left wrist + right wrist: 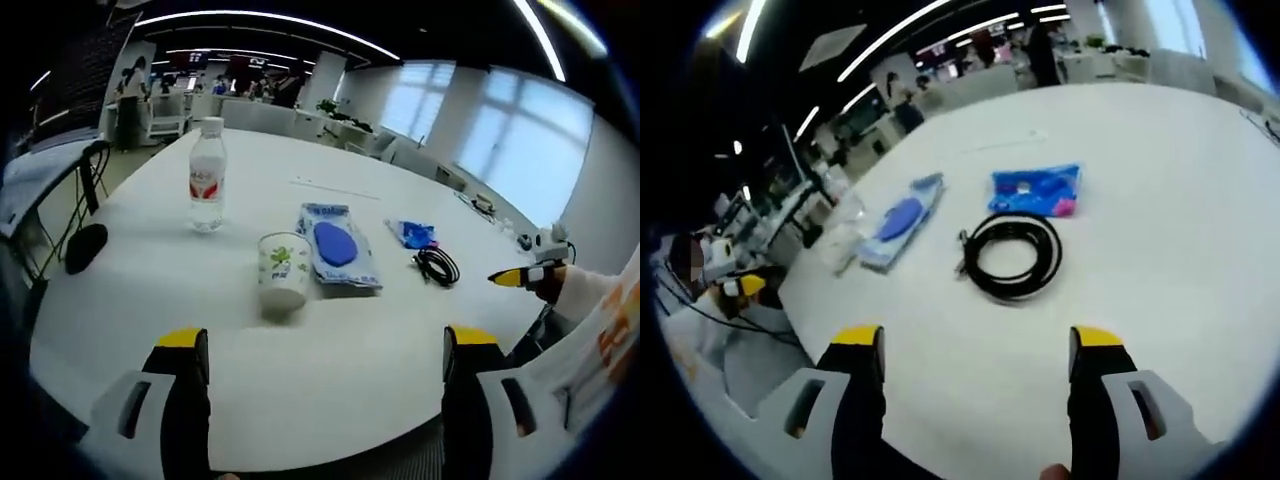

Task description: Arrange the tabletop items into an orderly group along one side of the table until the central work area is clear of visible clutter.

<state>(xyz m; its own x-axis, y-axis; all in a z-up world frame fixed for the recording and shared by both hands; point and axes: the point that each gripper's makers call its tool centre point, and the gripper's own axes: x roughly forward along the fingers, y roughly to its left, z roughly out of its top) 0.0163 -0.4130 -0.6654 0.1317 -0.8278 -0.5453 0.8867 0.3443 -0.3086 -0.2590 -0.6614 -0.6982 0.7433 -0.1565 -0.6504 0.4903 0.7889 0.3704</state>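
On the white table [300, 340] stand a clear water bottle [207, 178] with a red label and a white paper cup [283, 273] with a green print. Beside the cup lies a clear packet holding a blue oval item [338, 249]. Further right are a small blue pouch [412, 234] and a coiled black cable [437, 266]. My left gripper [325, 350] is open, short of the cup. The right gripper [525, 275] enters at the right edge. In the right gripper view my right gripper [978, 348] is open, just short of the cable [1014, 255], with the blue pouch [1036, 190] and packet [902, 220] beyond.
A black chair [78, 215] stands at the table's left edge. More desks, chairs and people fill the room beyond. A person's white sleeve [590, 320] shows at the right. The table's far half [1160, 150] is bare white surface.
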